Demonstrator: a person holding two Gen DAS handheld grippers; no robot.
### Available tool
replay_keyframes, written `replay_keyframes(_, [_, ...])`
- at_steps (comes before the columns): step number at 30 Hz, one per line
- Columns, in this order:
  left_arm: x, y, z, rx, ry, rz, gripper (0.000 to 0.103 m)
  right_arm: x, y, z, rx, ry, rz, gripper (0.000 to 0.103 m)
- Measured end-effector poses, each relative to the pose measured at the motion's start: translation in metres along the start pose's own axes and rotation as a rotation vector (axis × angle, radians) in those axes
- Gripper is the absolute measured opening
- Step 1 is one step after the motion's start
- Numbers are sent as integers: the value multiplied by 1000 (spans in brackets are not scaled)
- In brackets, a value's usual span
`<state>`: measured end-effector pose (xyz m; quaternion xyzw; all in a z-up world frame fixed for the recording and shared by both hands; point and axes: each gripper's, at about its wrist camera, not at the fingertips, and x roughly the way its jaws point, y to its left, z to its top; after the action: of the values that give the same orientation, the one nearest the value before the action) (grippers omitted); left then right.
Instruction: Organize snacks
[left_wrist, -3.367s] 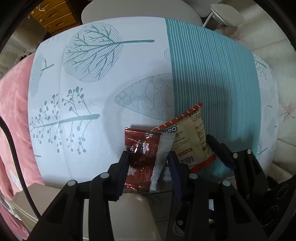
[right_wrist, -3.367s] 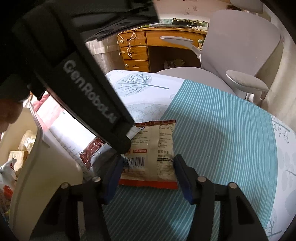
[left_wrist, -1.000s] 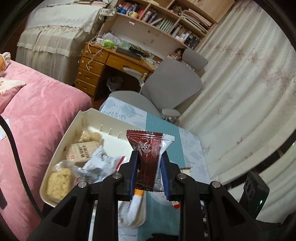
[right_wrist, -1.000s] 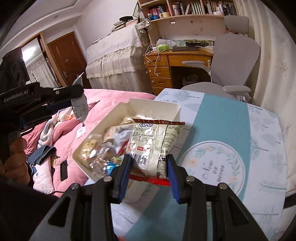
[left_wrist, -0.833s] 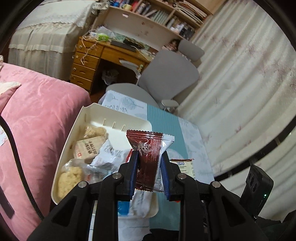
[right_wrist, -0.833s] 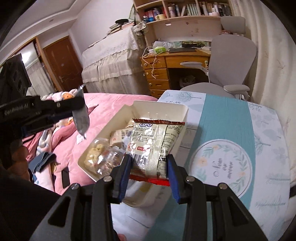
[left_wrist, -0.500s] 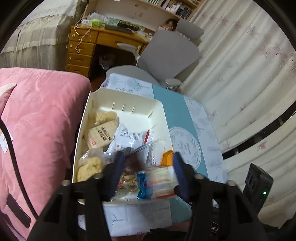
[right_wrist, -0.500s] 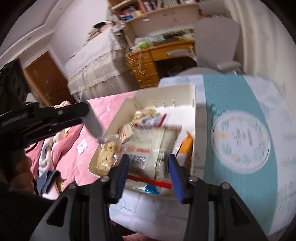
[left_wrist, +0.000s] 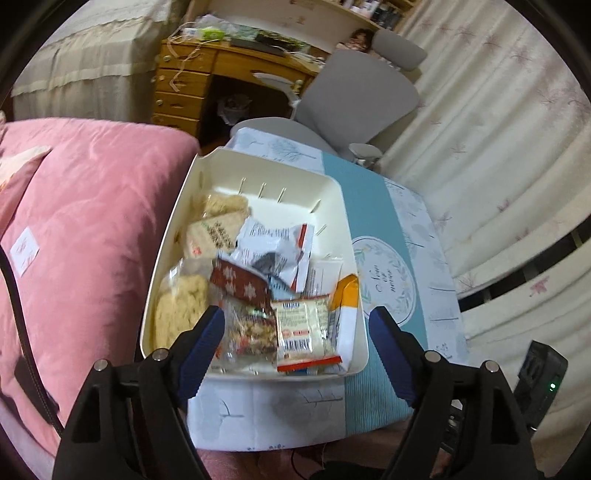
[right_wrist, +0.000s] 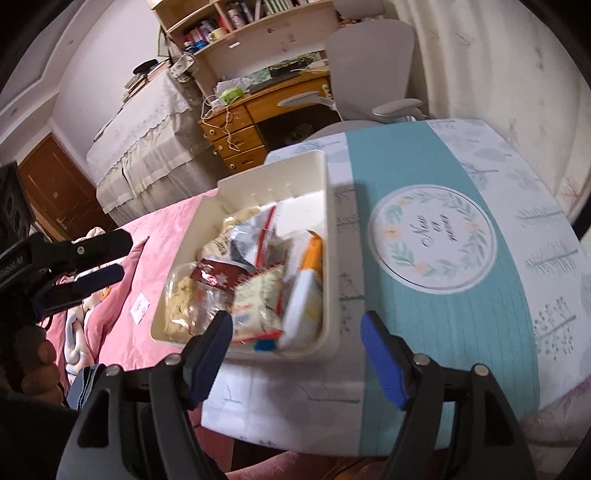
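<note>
Both grippers hang above the cream bin (left_wrist: 334, 192) with nothing between their blue pads; the left gripper (left_wrist: 297, 330) is spreading its jaws — wide apart, empty; the right gripper (right_wrist: 296, 338) is opening as well, also empty. Down in the bin lies the maroon snowflake packet (left_wrist: 240, 284), resting on the pile near the middle; the beige packet with the red edge and barcode (left_wrist: 303, 330) sits just beside it at the near wall, touching an orange-and-white packet (left_wrist: 347, 302). Pale noodle cakes (left_wrist: 181, 306) fill the bin's left side; a white crumpled wrapper (left_wrist: 273, 247) lies further back. The bin stands on the teal-and-white tablecloth (right_wrist: 443, 350) — right against the pink bedding (left_wrist: 85, 206); a grey chair (left_wrist: 354, 92) sits beyond.
</note>
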<state>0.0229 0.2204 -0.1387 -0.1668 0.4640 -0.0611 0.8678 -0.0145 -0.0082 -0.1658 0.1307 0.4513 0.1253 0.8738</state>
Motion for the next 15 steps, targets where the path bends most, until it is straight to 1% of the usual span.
replay_keyframes(2, [1,-9,-12,-18,8,23,79,-6,-12,-5,7,28,0,74])
replay_keyframes(5, [3,-29,-32,-46,20,18,80,-22,-33,-13,22,60,-13,74])
replay_keyframes(9, [13,-74,-66,-17,58,11,79,-49,-62,-22,-18,61,-26,77])
replay_keyframes(12, [15,-105,-83,8,63,3,79,-72,-88,-26,-38,73,-22,77])
replay_keyframes(15, [11,-140,-95,38,57,-12,79,-95,-108,-26,-46,51,-46,79])
